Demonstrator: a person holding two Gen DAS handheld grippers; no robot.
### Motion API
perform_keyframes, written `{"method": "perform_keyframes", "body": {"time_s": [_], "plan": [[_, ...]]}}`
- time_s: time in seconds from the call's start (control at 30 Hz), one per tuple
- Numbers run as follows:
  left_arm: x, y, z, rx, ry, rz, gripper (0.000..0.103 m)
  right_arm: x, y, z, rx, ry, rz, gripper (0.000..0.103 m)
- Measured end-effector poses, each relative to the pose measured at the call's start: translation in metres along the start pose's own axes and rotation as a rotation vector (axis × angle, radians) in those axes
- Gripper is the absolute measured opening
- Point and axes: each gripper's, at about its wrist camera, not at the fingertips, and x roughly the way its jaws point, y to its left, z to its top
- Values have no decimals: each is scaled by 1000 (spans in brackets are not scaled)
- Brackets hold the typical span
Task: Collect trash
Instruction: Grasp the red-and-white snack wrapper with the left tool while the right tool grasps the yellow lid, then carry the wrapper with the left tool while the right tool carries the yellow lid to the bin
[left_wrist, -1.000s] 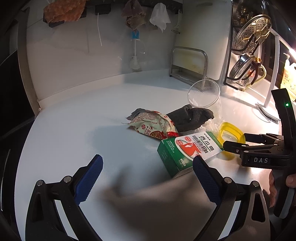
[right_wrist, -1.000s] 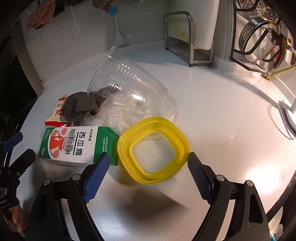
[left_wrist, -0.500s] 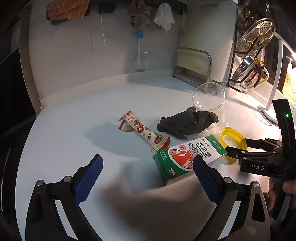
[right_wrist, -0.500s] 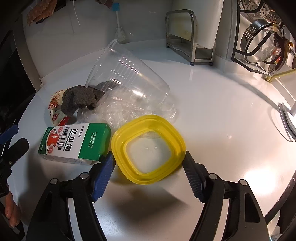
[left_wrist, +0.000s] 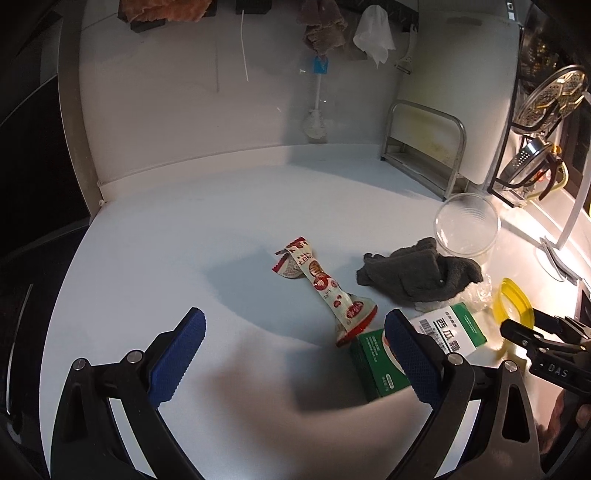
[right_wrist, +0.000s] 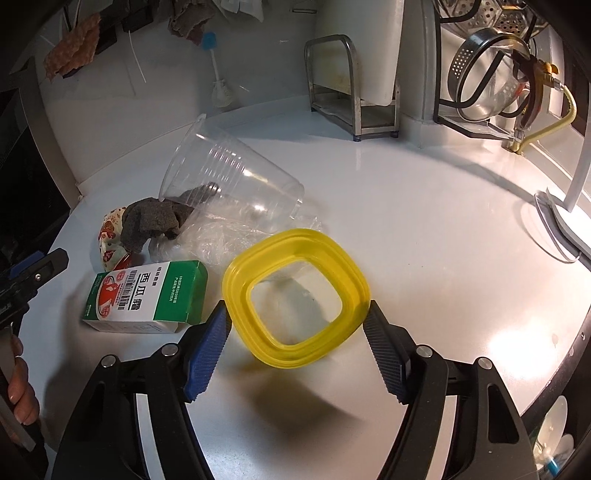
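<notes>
meanwhile, on a white kitchen counter (right_wrist: 424, 206), the right gripper (right_wrist: 297, 338) has just been closing on a yellow plastic lid frame (right_wrist: 295, 295), and its blue and black pads now press the frame's two outer edges, one at nine o'clock and one at three. the frame looks tilted, its far edge raised, so it appears to be held rather than lying flat. the jaws stand fairly wide because the frame is wide.

the rest of the litter lies to the frame's nine to eleven o'clock in the right wrist view: a green and white carton (right_wrist: 147, 295) on its side just beside the frame, a grey rag (right_wrist: 151, 221) and crumpled clear film (right_wrist: 221, 240) beyond it, a tipped clear plastic cup (right_wrist: 229, 177) with its mouth toward ten o'clock, and a red-printed snack wrapper (left_wrist: 325, 288).

the left gripper (left_wrist: 291, 354) hangs wide open and empty above the counter. in its own view the wrapper lies just ahead at about one o'clock, its long axis running from eleven to five, with the carton partly behind the right-hand pad. the left hand is plainly the nearer one to wrapper and carton, so the next pick there likely falls to it, and the jaws would need to turn across the wrapper's narrow waist.
</notes>
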Motion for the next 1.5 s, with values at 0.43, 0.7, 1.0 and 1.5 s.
{"method": "perform_keyframes", "body": {"time_s": [0.43,0.7,1.0,1.5], "plan": [[54,-17,14,15,70,70,94,1,-3,1,12,-5,10,70],[67,-13,13,0,127,31,28,2,0,0,-2,-4,6,70],[44,-8,7,-7,68,12,22,-5,-2,-4,15,-18,4,70],[-98,-29,-61,114,-44,-127,22,-99,1,-91,128,-125,-40,70]]}}
